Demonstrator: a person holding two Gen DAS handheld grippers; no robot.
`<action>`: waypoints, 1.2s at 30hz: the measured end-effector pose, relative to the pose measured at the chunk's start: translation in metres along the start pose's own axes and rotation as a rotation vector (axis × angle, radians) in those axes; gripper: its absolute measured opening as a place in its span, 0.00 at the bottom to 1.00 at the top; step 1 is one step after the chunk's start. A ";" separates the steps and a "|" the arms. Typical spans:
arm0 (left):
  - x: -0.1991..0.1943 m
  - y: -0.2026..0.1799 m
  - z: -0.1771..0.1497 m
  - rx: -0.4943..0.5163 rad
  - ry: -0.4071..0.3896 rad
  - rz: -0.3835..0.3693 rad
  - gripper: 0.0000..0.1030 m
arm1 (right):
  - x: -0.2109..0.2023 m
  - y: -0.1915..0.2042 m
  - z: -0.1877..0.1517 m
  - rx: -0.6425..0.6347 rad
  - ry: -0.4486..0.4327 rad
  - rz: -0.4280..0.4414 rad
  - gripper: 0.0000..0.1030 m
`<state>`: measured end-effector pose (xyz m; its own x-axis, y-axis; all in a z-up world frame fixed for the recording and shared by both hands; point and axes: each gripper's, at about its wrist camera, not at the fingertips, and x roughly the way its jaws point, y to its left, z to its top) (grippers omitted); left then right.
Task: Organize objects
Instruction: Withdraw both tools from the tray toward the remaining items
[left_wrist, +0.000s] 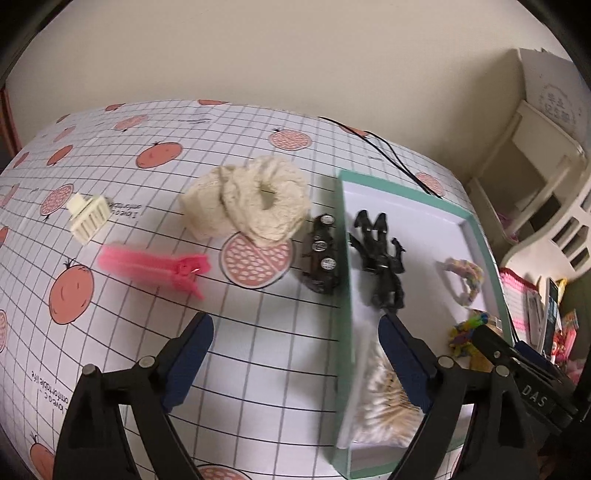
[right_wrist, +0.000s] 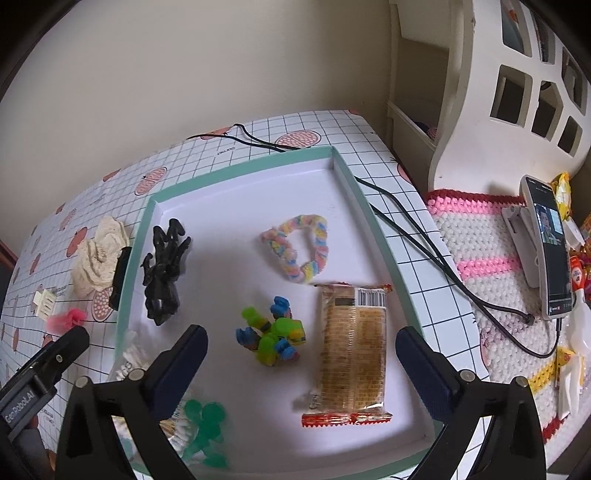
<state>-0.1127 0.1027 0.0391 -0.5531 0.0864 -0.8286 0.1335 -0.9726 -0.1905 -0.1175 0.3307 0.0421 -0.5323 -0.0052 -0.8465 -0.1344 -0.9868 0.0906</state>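
The pink clip (left_wrist: 155, 267) lies flat ahead of the left tongs (left_wrist: 295, 332), long side going left to right. Both tongs are wide and hold nothing. The tray (right_wrist: 354, 177) under the right tongs (right_wrist: 301, 349) holds a black clip (right_wrist: 164, 269), a scrunchie (right_wrist: 297, 247) and a snack (right_wrist: 351, 350).

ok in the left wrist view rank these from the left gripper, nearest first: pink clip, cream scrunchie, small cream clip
From the left gripper:
1. pink clip, just ahead, on the left.
2. cream scrunchie, further ahead, near centre.
3. small cream clip, far left, about as far as the scrunchie; too close to call.
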 end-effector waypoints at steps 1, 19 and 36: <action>0.000 0.002 0.000 -0.001 -0.001 0.006 0.89 | 0.000 0.000 0.000 0.000 0.000 -0.001 1.00; -0.003 0.052 0.012 -0.032 -0.031 0.056 0.99 | -0.010 0.055 0.018 0.013 -0.039 -0.020 1.00; 0.001 0.159 0.026 -0.195 -0.032 0.119 0.99 | -0.006 0.159 0.008 -0.170 -0.044 0.041 1.00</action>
<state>-0.1135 -0.0580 0.0221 -0.5492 -0.0361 -0.8349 0.3537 -0.9152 -0.1931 -0.1431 0.1748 0.0657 -0.5709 -0.0426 -0.8199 0.0296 -0.9991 0.0313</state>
